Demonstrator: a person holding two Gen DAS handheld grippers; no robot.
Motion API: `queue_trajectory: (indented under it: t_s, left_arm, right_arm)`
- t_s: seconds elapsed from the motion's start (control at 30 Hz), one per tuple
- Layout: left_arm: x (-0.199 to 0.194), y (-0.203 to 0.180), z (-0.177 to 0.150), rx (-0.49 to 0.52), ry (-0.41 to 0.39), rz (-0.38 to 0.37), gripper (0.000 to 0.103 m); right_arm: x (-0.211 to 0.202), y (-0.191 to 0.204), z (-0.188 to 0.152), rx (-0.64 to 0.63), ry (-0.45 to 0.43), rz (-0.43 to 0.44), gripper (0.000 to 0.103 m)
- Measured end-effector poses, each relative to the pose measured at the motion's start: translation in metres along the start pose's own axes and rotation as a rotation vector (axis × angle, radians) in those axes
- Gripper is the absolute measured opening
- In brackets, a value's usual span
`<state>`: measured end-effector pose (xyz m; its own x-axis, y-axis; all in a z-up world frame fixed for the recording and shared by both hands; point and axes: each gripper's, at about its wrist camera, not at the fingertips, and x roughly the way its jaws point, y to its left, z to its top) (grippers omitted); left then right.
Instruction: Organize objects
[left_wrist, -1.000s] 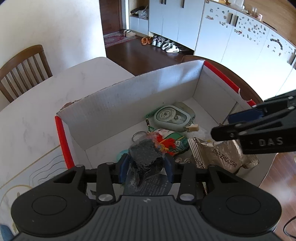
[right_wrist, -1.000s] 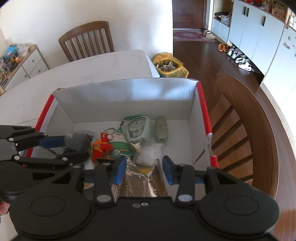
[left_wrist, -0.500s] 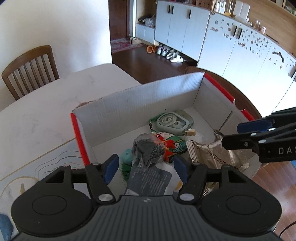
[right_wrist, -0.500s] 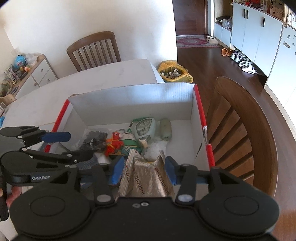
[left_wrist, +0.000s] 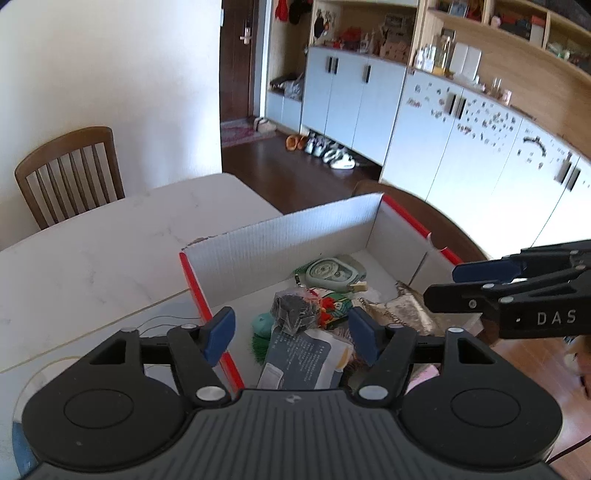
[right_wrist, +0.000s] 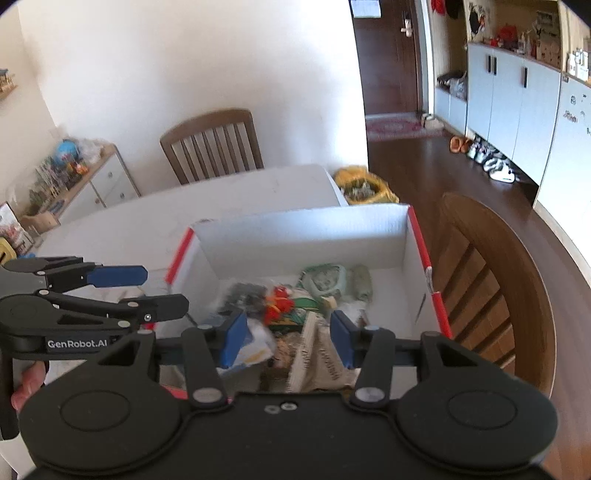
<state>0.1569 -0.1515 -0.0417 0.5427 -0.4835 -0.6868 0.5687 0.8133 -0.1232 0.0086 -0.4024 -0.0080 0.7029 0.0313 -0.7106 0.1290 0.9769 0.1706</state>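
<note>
A white cardboard box (left_wrist: 280, 236) with red edges stands on the table and holds several items. A dark bagged bundle (left_wrist: 293, 308) lies in it beside a red toy (left_wrist: 327, 306), a green round device (left_wrist: 332, 271), a silver foil bag (left_wrist: 399, 306) and a printed packet (left_wrist: 303, 356). My left gripper (left_wrist: 291, 332) is open and empty above the box's near left corner. My right gripper (right_wrist: 284, 338) is open and empty above the box's near edge (right_wrist: 421, 236). It also shows in the left wrist view (left_wrist: 476, 280).
The white marble table (left_wrist: 110, 240) stretches left of the box. One wooden chair (left_wrist: 70, 170) stands at the far side, another (right_wrist: 491, 280) right of the box. A yellow bag (right_wrist: 364, 188) sits on the floor beyond the table.
My left gripper opened and let the dark bundle drop into the box, then rose and pulled back. My right gripper also lifted and drew back from the box.
</note>
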Motion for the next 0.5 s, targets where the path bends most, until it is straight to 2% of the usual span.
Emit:
queue_trajectory:
  t_s: [0.07,0.23,0.27,0.37,0.5]
  left_arm:
    - [-0.01,0.003,-0.003,-0.01,-0.017,-0.009,0.07]
    - [-0.032,0.013,-0.01,-0.021,-0.05,-0.014,0.077]
    - [-0.036,0.016,-0.012,-0.029,-0.058,-0.015,0.079]
    - [-0.043,0.022,-0.016,-0.047,-0.07,-0.016,0.083]
    - [-0.055,0.028,-0.024,-0.034,-0.086,0.002,0.088]
  right_arm:
    - [-0.009,0.007,-0.004,0.003,-0.041,-0.001,0.062]
    - [-0.028,0.026,-0.014,-0.008,-0.105,0.0,0.064]
    - [-0.031,0.03,-0.015,-0.013,-0.112,-0.004,0.068]
    - [-0.036,0.039,-0.021,-0.009,-0.128,-0.017,0.074]
    - [-0.037,0.048,-0.028,0.002,-0.129,-0.032,0.076]
